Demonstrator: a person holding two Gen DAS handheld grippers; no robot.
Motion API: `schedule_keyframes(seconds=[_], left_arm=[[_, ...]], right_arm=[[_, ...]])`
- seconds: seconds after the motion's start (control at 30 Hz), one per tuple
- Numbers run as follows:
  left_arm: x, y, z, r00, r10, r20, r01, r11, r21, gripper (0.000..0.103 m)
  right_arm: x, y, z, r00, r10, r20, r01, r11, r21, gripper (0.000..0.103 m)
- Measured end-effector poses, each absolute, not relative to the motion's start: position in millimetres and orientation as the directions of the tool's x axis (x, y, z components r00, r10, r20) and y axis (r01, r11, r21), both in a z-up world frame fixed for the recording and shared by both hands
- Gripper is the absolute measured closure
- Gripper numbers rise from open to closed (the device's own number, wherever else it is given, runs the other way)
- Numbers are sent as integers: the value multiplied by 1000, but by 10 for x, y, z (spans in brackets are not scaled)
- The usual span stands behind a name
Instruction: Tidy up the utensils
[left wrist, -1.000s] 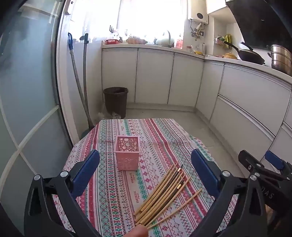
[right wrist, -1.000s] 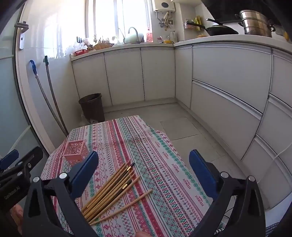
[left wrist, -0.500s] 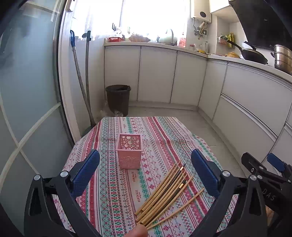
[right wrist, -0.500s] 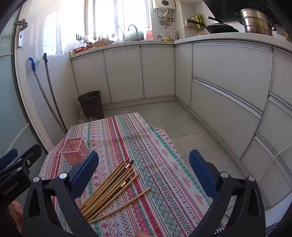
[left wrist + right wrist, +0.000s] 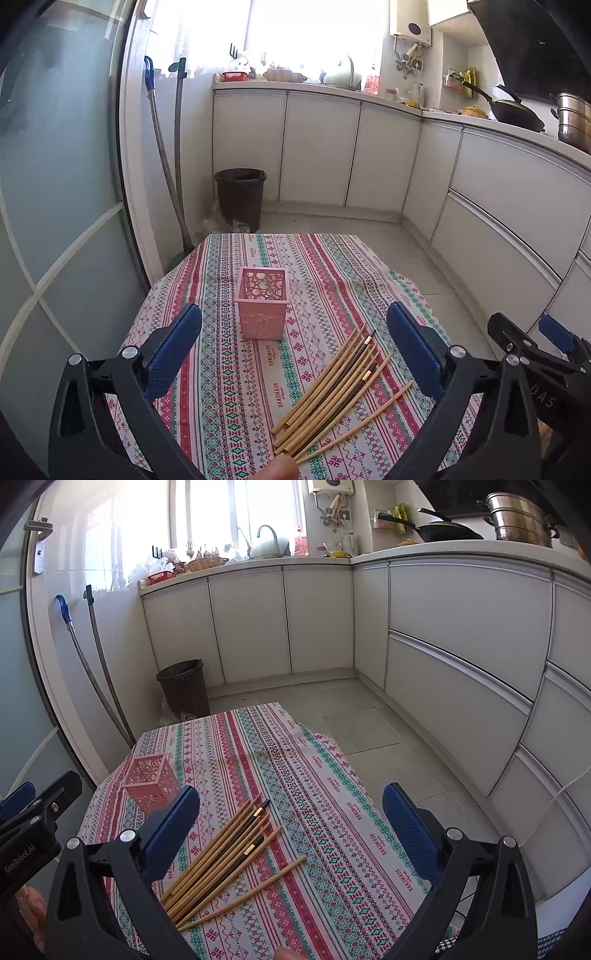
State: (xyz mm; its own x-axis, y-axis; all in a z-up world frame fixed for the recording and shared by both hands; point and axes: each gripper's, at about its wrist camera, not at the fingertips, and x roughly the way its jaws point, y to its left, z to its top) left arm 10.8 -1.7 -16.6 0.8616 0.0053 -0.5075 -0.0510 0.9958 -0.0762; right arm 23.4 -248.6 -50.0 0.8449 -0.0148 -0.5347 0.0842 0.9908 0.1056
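Observation:
A pink perforated square holder (image 5: 262, 303) stands upright and empty on the patterned tablecloth (image 5: 229, 373). It also shows in the right wrist view (image 5: 151, 784). A bundle of several chopsticks (image 5: 332, 387), bamboo and dark ones, lies fanned out to the holder's right, also in the right wrist view (image 5: 225, 853). One lighter chopstick (image 5: 243, 893) lies apart at the near side. My left gripper (image 5: 293, 347) is open and empty above the near table. My right gripper (image 5: 291, 830) is open and empty, to the right of the left gripper.
A dark bin (image 5: 240, 197) stands on the floor beyond the table. Two mop handles (image 5: 170, 155) lean at the left wall. White cabinets (image 5: 461, 627) run along the back and right, with a pot (image 5: 521, 515) and wok on the counter.
Both grippers have tilted or risen slightly, so the table sits lower in both views. The holder and chopsticks have not moved. Both grippers stay open.

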Motion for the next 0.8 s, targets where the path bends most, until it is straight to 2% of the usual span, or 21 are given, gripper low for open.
schedule_keyframes(seconds=[0.8], left_arm=[[154, -22, -197, 850, 10, -527, -56, 996, -71, 7]], right_arm=[[268, -2497, -545, 833, -12, -553, 86, 990, 108, 6]])
